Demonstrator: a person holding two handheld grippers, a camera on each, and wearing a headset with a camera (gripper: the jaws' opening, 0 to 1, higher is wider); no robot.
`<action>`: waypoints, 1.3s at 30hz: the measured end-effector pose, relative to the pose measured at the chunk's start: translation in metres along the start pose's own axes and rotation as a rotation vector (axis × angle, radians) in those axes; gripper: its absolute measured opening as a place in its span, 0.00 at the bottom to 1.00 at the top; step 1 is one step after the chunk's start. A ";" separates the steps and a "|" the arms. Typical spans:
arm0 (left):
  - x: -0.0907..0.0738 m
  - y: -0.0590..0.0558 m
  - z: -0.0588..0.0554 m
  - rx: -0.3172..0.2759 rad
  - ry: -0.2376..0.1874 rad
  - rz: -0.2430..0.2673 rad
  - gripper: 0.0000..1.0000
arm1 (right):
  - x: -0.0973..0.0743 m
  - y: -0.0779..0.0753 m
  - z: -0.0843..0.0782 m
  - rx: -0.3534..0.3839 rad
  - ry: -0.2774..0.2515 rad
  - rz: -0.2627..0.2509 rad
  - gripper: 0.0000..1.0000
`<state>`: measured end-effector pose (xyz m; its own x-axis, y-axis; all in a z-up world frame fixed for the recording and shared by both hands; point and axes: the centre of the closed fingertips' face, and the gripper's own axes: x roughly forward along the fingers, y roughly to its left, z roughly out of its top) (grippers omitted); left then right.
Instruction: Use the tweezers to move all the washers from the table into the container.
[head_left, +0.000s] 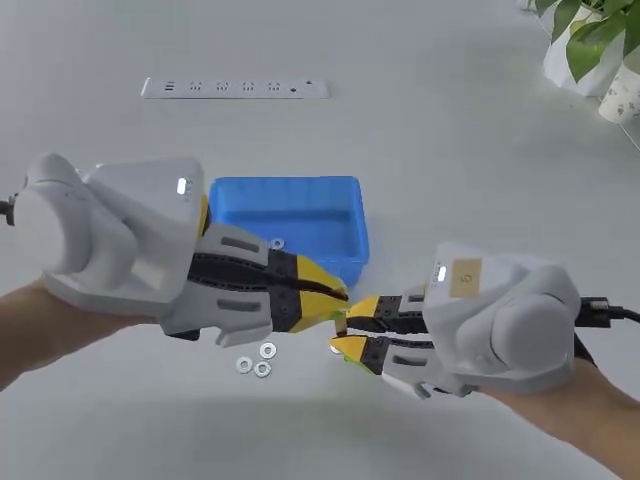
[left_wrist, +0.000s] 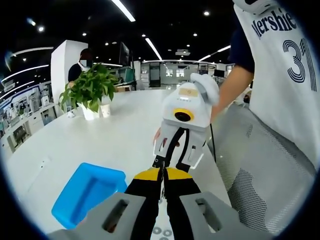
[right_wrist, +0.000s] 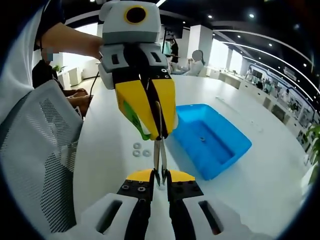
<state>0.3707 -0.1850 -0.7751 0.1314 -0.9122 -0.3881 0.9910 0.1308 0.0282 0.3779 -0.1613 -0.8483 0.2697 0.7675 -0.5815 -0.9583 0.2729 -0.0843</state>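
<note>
Right gripper view: left gripper (right_wrist: 160, 135) and right gripper (right_wrist: 160, 177) both pinch slim metal tweezers (right_wrist: 158, 156) beside the blue plastic container (right_wrist: 230, 160); an uneven release could drop them, scattering the small silver washers (right_wrist: 146, 152).

The worktop (head_left: 450, 140) is plain pale grey-white; on it the container (head_left: 285, 183) is bright blue and the washers (head_left: 267, 350) silvery. The left tool (head_left: 338, 303) and the right tool (head_left: 350, 328) both have whitish-grey bodies, black middle sections and yellow tips, the left with a green edge on one tip, the right with a tan label on its housing. The tweezers (right_wrist: 159, 155) are bare silver metal. The power strip (head_left: 235, 89) is white with dark sockets, the plant (head_left: 590, 30) green-leaved in a white pot. The person's jersey (left_wrist: 285, 90) is white with dark navy lettering and numerals, the chair (left_wrist: 250, 190) pale grey mesh
</note>
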 end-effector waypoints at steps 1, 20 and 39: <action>0.000 0.000 -0.001 0.001 0.003 0.000 0.06 | 0.001 0.001 -0.001 0.003 0.001 0.002 0.12; 0.002 0.000 -0.009 -0.002 0.015 0.001 0.06 | 0.006 0.002 -0.006 0.010 0.015 0.010 0.12; 0.005 0.000 -0.011 0.011 0.024 0.000 0.06 | 0.006 0.002 -0.010 0.027 0.020 0.015 0.12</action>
<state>0.3709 -0.1853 -0.7870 0.1311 -0.9027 -0.4098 0.9912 0.1264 0.0385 0.3764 -0.1613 -0.8602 0.2531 0.7602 -0.5984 -0.9593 0.2774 -0.0533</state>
